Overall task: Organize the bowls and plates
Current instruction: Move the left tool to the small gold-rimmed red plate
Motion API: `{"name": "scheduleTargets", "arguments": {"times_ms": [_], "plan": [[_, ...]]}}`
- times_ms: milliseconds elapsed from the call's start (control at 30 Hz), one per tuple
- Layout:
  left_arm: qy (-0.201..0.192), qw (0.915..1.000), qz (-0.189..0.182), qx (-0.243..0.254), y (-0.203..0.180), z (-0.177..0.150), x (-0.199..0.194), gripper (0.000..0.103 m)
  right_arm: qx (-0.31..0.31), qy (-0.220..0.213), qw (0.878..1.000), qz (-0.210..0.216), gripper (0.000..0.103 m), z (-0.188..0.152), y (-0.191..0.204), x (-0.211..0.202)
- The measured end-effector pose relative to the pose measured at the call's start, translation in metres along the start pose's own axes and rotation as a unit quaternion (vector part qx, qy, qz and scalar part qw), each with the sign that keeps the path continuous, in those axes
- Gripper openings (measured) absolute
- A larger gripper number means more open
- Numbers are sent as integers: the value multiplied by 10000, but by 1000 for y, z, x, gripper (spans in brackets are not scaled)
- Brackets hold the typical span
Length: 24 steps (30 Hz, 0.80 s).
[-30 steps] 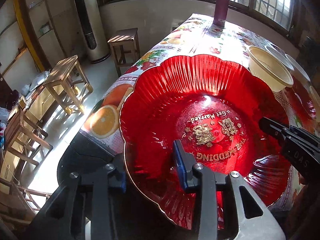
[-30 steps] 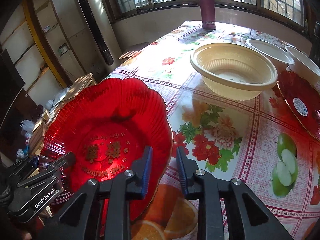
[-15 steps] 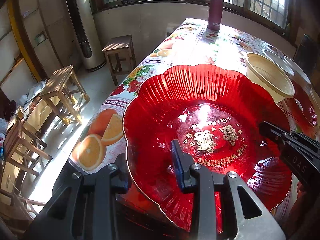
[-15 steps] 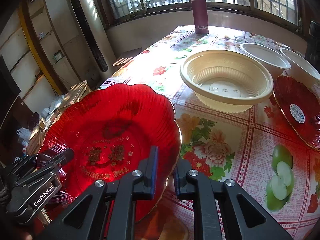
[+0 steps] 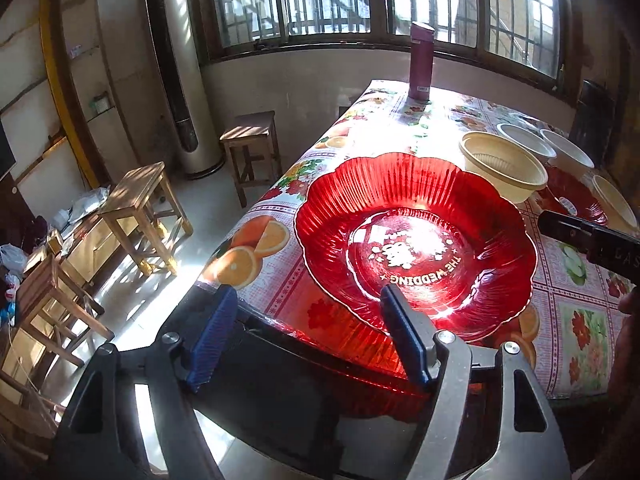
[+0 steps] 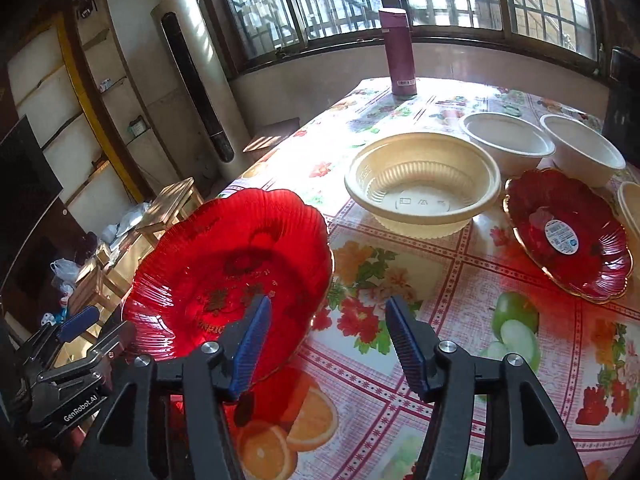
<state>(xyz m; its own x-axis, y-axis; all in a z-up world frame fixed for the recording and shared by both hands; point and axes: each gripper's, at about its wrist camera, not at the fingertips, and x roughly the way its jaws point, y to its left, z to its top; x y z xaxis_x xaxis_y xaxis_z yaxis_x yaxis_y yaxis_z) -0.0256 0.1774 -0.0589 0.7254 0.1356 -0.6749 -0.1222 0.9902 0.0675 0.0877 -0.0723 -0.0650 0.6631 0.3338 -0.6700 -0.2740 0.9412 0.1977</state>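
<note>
A large red scalloped plate [image 5: 416, 240] with gold lettering lies on the flowered tablecloth near the table's near left corner; the right wrist view has this large red plate [image 6: 224, 264] at left. My left gripper [image 5: 307, 291] hovers at its near rim, jaws opening, pads clear of it and nothing between them. My right gripper [image 6: 328, 300] hangs by the plate's right rim, jaws also opening and empty. A smaller red plate [image 6: 568, 236] with a sticker lies to the right. A beige bowl [image 6: 422, 184] and two white bowls [image 6: 506, 144] stand behind.
A purple flask [image 6: 398, 52] stands at the table's far end by the window. Another beige bowl's rim [image 6: 632, 208] shows at the far right. Wooden stools [image 5: 140, 196] and a tall white air conditioner [image 5: 176, 80] stand on the floor to the left of the table.
Both grippers let go of the large red plate and opened wide. They rose and drew back from it, and the plate now rests on the table.
</note>
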Motion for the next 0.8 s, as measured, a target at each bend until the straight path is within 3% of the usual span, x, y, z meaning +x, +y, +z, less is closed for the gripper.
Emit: {"name": "scheduleTargets", "arguments": {"times_ms": [133, 233, 367, 433, 500, 633, 700, 800], "plan": [[-296, 9967, -685, 333, -31, 15, -28, 78, 241, -566, 9977, -272, 72, -1, -45, -49], [-249, 9892, -1328, 572, -68, 31, -34, 82, 515, -848, 9937, -517, 78, 2, -83, -75], [198, 9736, -2157, 725, -120, 53, -22, 82, 835, -876, 9905, -652, 78, 2, -130, -92], [505, 9669, -2400, 704, -146, 61, -10, 82, 1013, -872, 9890, -637, 78, 2, -150, -95], [868, 9550, -2770, 613, -169, 69, 5, 82, 1252, -775, 9876, -543, 78, 4, -171, -92], [1519, 9476, -2767, 489, -215, 76, 39, 82, 1962, -530, 9791, 16, 78, 4, -213, -78], [1661, 9527, -2498, 494, -228, 79, 52, 82, 2263, -445, 9729, 167, 78, 2, -230, -69], [1800, 9511, -2439, 585, -248, 85, 67, 82, 2452, -386, 9682, 329, 80, 4, -250, -59]]}}
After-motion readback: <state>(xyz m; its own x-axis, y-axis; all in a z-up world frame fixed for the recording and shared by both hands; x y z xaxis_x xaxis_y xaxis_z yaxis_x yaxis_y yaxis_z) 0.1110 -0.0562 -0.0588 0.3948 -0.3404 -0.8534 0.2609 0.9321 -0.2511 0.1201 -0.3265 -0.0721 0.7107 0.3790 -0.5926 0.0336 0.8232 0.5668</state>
